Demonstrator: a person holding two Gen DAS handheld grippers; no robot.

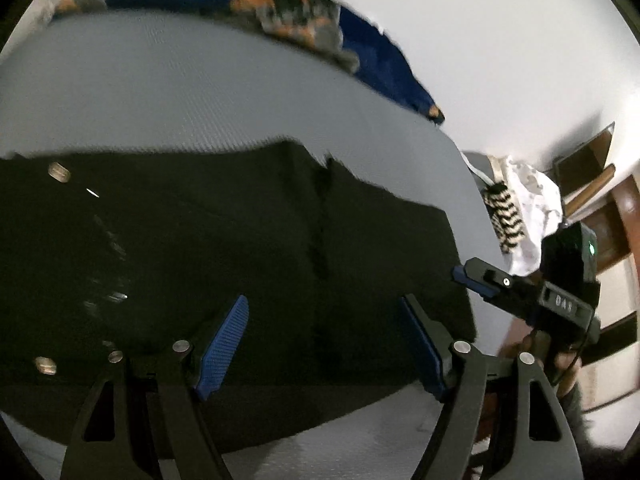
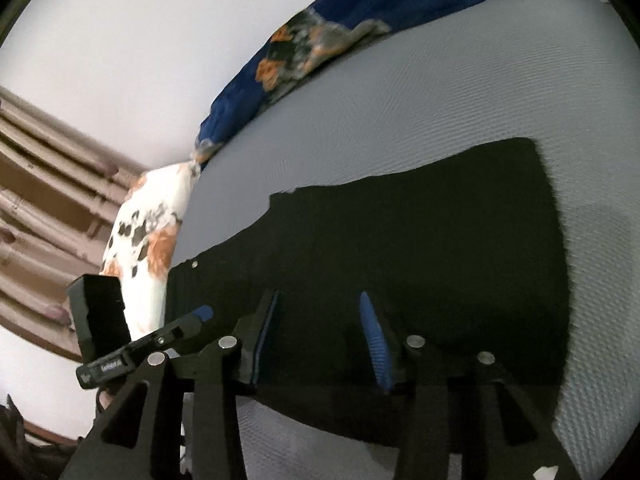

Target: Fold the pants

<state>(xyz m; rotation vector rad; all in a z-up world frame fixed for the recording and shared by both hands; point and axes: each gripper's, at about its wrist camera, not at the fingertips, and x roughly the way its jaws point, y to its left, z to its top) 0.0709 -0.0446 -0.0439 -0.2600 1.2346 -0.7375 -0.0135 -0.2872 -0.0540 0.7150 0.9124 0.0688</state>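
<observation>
Nearest the left wrist camera, the left gripper [image 1: 324,344] has its blue-padded fingers [image 1: 224,344] spread wide, with nothing between them; they hang over the near part of the black pants [image 1: 224,240]. In the right wrist view the right gripper [image 2: 320,336] stands with its fingers [image 2: 376,344] at a middling gap, parted and empty, above the same dark cloth. Whether either pair of tips touches the fabric cannot be told.

The pants lie flat on the grey textured mattress [image 1: 180,92] of a bed, folded into a broad dark slab with a straight far edge and a stepped corner. Small metal studs [image 1: 59,171] show on the cloth towards the left of the left view, and one shows near the left edge of the cloth in the right view. A strip of bare mattress runs along the near edge of the pants, under the grippers.

Each camera catches the other gripper at its side: the right one enters at the right edge of the left view, held in a hand [image 1: 560,364], just past the end of the pants.

Beyond the pants the mattress stretches clear to a blue blanket with orange and grey patches [image 1: 288,12] along the far edge, against a white wall [image 1: 500,40]. A white patterned cloth [image 2: 148,232] lies off the end of the bed.
</observation>
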